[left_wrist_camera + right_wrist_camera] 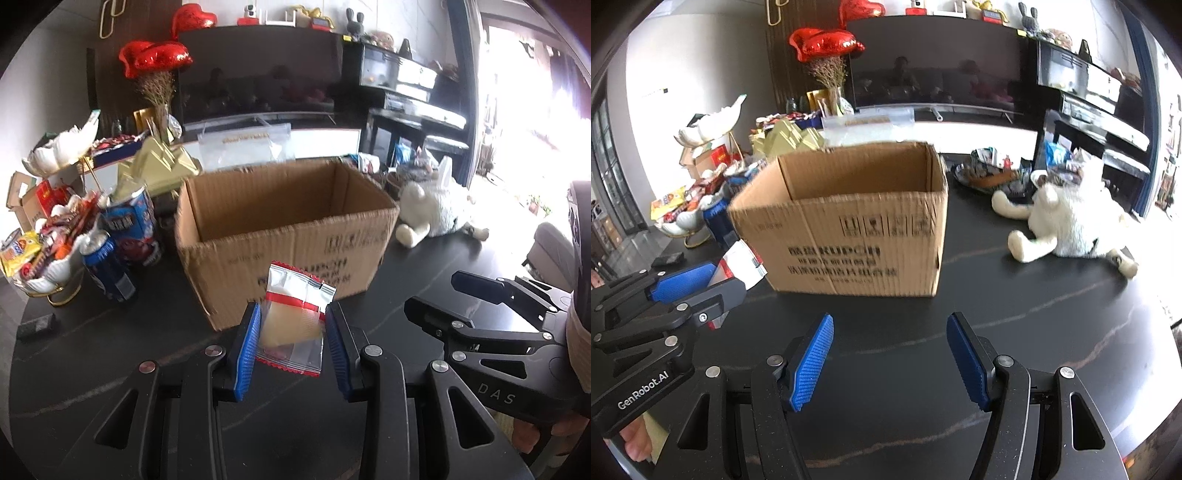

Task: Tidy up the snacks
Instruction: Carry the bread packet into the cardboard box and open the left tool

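Observation:
My left gripper (291, 332) is shut on a snack packet (295, 317), silver and clear with red trim, held above the dark table just in front of an open, empty-looking cardboard box (280, 236). In the right wrist view the packet (742, 264) sticks out of the left gripper (713, 280) at the box's (849, 229) front left corner. My right gripper (890, 354) is open and empty, a little in front of the box; it also shows in the left wrist view (436, 299) at the right.
A white bowl of mixed snacks (44, 254) and blue cans (110, 266) stand left of the box. A white plush toy (1067, 218) lies to the right, with a snack dish (990, 173) behind it. A television and a piano stand beyond the table.

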